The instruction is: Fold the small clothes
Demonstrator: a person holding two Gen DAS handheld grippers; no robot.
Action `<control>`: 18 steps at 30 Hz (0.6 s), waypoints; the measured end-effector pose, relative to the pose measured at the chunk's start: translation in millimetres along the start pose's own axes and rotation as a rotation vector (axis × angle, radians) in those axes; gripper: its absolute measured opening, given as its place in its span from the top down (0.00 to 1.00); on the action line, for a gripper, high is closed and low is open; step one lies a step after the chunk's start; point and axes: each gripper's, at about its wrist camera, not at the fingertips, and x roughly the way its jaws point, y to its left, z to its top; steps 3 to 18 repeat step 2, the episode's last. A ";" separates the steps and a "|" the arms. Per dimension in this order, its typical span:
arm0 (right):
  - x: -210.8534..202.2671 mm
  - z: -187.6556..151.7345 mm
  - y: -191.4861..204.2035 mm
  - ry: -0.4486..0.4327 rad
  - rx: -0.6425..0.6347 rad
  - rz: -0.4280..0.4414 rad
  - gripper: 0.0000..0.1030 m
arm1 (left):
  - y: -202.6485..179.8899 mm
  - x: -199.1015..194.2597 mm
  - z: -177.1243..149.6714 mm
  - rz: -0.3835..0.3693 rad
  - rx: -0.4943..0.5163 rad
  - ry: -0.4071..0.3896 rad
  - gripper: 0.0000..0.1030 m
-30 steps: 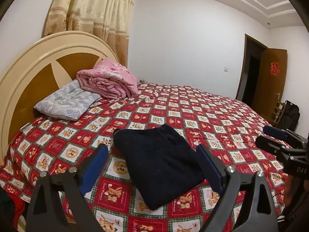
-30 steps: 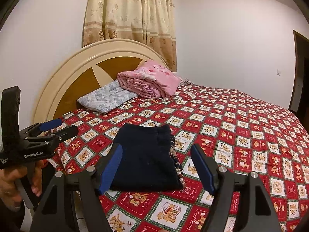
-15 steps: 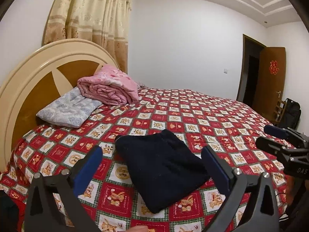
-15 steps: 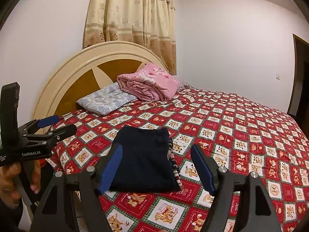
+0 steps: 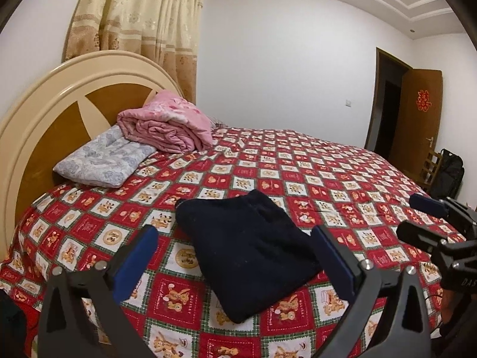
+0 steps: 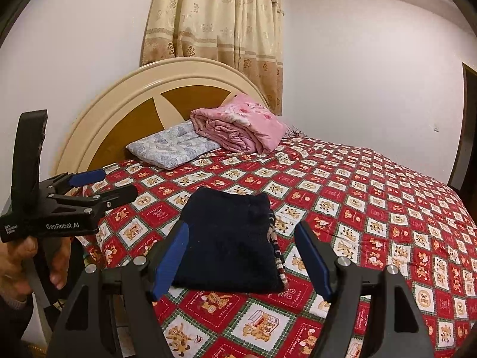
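bedroom walls, a beige patterned curtain [image 6: 214,21] and a rounded cream-and-brown headboard [image 5: 74,110] frame a bed [image 5: 313,173] spread with a red checked teddy-bear quilt. a grey-blue pillow [image 5: 104,161] and a rolled pink blanket [image 5: 167,128] sit by the headboard. near the quilt's front edge lies the dark navy garment [image 5: 250,247], already folded into a compact rectangle, with a striped trim showing along its right side in the right wrist view.

little has changed over the last second: the garment lies in the same folded shape and the same spot on the quilt, and only the left camera's framing has drifted slightly. the left gripper [image 5: 235,262] and the right gripper [image 6: 241,256] both hover short of the garment, their blue-padded fingers [image 6: 170,256] spread wide with nothing between them and nothing touched. a hand [image 6: 18,256] holds the left gripper's handle.

this stillness, with both pairs of fingers apart and clear, suggests the fold on this piece is finished, and the next move is probably to set it aside or fetch another.
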 end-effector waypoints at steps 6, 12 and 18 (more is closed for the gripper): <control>-0.7 -0.6 -0.4 -0.002 0.003 -0.002 0.28 | -2.5 0.1 0.0 -0.019 0.007 0.006 0.00; -0.7 -0.6 -0.4 -0.002 0.003 -0.002 0.28 | -2.5 0.1 0.0 -0.019 0.007 0.006 0.00; -0.7 -0.6 -0.4 -0.002 0.003 -0.002 0.28 | -2.5 0.1 0.0 -0.019 0.007 0.006 0.00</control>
